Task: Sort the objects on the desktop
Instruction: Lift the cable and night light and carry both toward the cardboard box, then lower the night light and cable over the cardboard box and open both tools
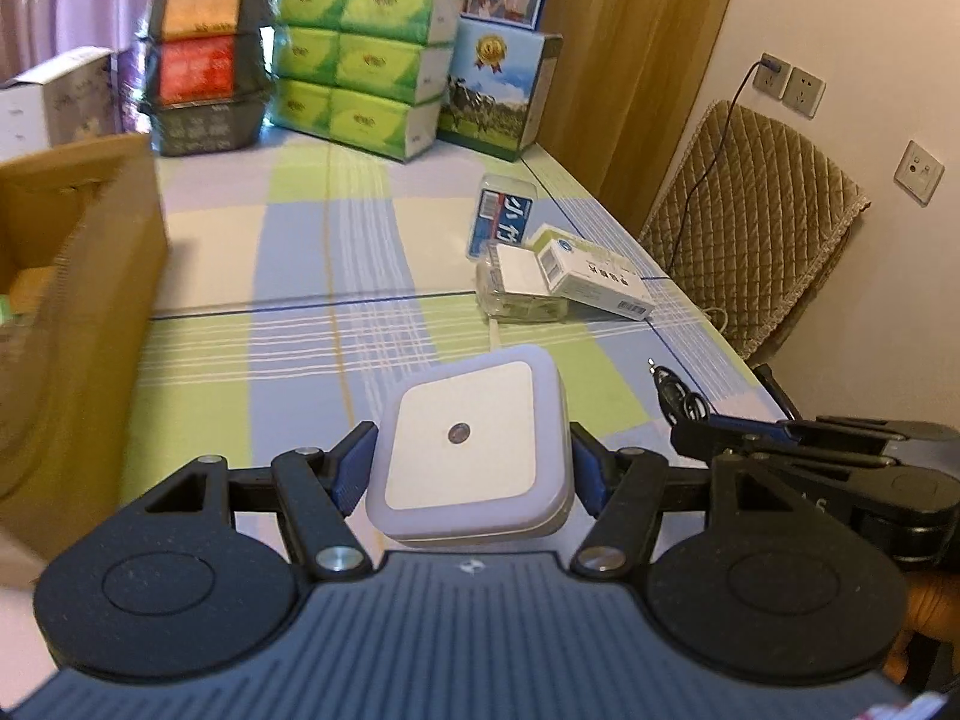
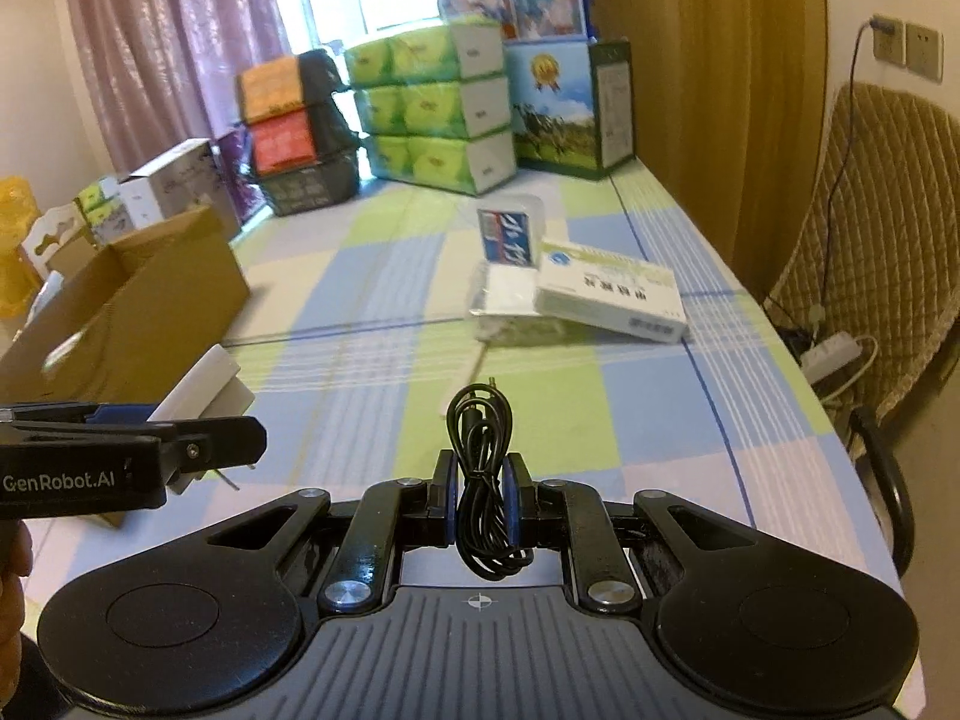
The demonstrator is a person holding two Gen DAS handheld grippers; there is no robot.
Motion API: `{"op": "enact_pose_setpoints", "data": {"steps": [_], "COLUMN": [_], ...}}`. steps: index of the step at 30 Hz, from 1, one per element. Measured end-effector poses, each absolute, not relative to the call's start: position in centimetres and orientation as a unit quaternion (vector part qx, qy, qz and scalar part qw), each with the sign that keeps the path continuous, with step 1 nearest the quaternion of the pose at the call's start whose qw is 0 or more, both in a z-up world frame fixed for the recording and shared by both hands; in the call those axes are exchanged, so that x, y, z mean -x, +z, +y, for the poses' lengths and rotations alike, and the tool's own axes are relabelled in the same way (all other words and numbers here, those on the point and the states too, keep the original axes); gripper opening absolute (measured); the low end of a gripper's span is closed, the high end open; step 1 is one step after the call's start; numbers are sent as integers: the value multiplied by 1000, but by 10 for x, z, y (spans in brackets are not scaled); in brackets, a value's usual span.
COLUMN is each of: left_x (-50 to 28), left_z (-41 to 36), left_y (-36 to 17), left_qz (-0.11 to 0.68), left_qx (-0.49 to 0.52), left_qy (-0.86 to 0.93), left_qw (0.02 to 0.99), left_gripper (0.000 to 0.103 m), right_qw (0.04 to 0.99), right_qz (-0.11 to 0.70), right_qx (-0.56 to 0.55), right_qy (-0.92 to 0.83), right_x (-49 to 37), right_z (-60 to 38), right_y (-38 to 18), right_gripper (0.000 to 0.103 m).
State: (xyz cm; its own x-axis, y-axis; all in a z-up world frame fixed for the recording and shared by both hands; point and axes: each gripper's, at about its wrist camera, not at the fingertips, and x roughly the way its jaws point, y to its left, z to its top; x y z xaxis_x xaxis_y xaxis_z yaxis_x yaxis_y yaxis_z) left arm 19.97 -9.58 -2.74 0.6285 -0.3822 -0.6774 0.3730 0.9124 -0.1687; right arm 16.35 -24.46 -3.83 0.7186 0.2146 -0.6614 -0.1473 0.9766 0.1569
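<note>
While the left gripper [image 1: 468,468] clamps a square light [image 1: 471,450] face-up at lower centre, the right gripper [image 2: 480,504] pinches an upright cable [image 2: 480,450].

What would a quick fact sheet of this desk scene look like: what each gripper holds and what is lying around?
left gripper: shut on a square white night light
right gripper: shut on a coiled black cable
cardboard box: open, on the left of the table
table: covered with a blue, green and white checked cloth
loose items: a medicine box leaning on a clear plastic case, with a blue-labelled box just behind
back of table: stacked green tissue packs
</note>
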Motion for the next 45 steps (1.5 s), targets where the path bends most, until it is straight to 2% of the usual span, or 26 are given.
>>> {"op": "enact_pose_setpoints", "data": {"steps": [19,45], "left_x": [-134,-121], "left_z": [-24,47], "left_y": [17,36], "left_qz": [359,345], "left_qx": [5,16], "left_qy": [-144,-94], "left_qw": [922,934], "left_gripper": [61,61], "right_qw": [926,918], "right_qz": [342,331], "right_qx": [-18,7], "right_qy": [158,219], "right_x": [-119,-123], "right_z": [-180,-119], "right_y": [-6,7], "right_gripper": [12,12]}}
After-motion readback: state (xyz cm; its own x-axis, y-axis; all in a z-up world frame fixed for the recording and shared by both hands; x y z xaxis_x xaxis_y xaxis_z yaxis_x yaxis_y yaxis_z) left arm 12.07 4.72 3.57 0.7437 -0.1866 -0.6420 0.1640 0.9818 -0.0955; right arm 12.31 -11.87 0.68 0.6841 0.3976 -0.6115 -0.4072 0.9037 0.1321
